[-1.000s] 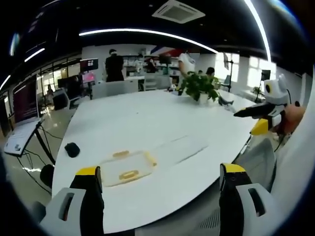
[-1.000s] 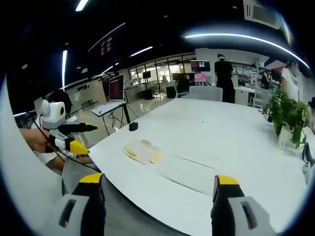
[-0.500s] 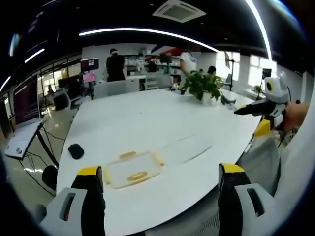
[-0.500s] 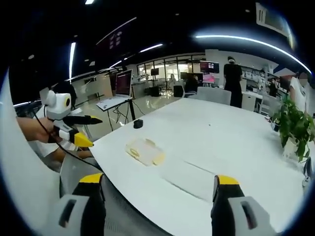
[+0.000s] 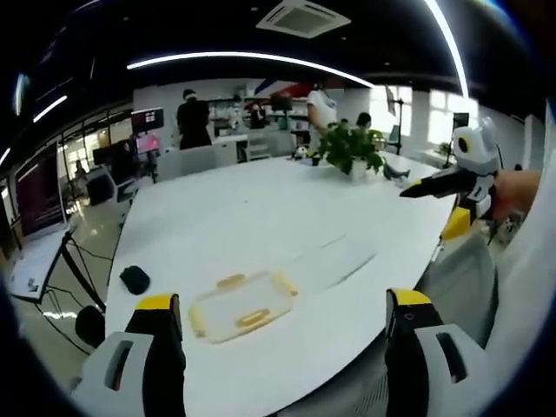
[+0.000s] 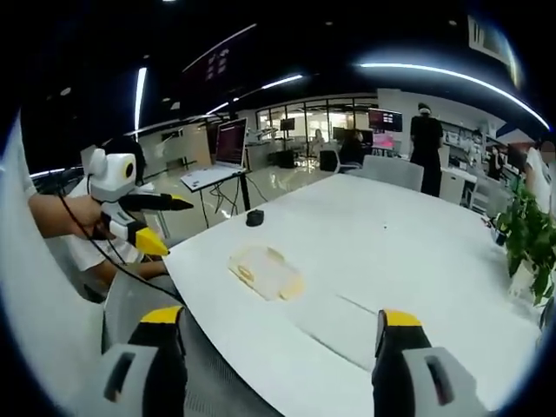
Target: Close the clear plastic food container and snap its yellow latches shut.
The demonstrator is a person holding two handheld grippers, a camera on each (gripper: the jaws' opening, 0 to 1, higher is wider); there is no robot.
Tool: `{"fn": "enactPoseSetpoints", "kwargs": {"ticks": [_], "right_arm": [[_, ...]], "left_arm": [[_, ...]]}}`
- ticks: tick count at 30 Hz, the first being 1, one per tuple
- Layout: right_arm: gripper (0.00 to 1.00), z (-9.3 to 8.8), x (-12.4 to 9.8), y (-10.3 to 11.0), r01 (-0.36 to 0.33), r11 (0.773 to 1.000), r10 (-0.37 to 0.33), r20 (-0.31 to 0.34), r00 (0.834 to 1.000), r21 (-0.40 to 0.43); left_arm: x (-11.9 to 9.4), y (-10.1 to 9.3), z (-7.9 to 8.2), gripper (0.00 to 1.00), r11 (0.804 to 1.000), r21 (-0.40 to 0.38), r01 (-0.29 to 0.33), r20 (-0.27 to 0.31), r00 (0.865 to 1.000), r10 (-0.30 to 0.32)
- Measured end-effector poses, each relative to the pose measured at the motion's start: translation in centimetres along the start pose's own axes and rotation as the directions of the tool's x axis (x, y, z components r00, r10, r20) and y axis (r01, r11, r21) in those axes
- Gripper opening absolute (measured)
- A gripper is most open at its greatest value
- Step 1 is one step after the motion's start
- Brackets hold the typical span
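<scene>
Both grippers up, container untouched on the table.

My left gripper (image 5: 276, 323) and right gripper (image 6: 273, 340) hung jaws apart, well short of the clear container (image 5: 242, 306) on the white table (image 5: 261, 217); approaching carelessly, I risked shoving it instead of latching.

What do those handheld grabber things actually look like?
Each has two grey jaws with black inner faces and yellow tips. Seen from the side, the left gripper and the right gripper carry a white body, with one black jaw and one yellow-tipped. A thin dark cable hangs from the left one.
</scene>
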State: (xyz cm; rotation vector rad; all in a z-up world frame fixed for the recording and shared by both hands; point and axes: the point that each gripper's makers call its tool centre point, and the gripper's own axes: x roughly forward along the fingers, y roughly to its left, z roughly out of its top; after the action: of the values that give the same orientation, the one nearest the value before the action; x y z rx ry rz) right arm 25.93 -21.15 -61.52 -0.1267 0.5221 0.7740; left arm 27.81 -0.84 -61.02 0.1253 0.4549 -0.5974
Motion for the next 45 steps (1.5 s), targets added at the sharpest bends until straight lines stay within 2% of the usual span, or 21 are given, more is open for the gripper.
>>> {"fn": "enactPoseSetpoints", "kwargs": {"ticks": [3, 25, 27, 45], "right_arm": [[0.89, 0.3, 0.6, 0.1, -0.006, 1.0, 0.006, -0.006, 1.0, -0.013], [0.89, 2.0, 5.2, 0.8, -0.073, 0.996, 0.071, -0.037, 0.997, -0.057], [0.89, 2.1, 5.5, 0.7, -0.077, 0.995, 0.074, -0.04, 0.996, -0.059], [0.89, 2.7, 8.8, -0.5, -0.097, 0.993, 0.093, -0.072, 0.993, -0.066]], "left_arm": [[0.1, 0.5, -0.4, 0.95, 1.0, 0.009, 0.006, -0.023, 1.0, -0.005], [0.5, 3.7, -0.7, 0.96, 0.997, 0.036, 0.07, -0.038, 0.997, -0.069], [0.7, 3.9, -0.5, 0.96, 0.997, 0.026, 0.077, -0.032, 0.997, -0.076], [3.1, 6.4, -1.6, 0.97, 0.986, 0.098, 0.134, -0.089, 0.988, -0.125]]}}
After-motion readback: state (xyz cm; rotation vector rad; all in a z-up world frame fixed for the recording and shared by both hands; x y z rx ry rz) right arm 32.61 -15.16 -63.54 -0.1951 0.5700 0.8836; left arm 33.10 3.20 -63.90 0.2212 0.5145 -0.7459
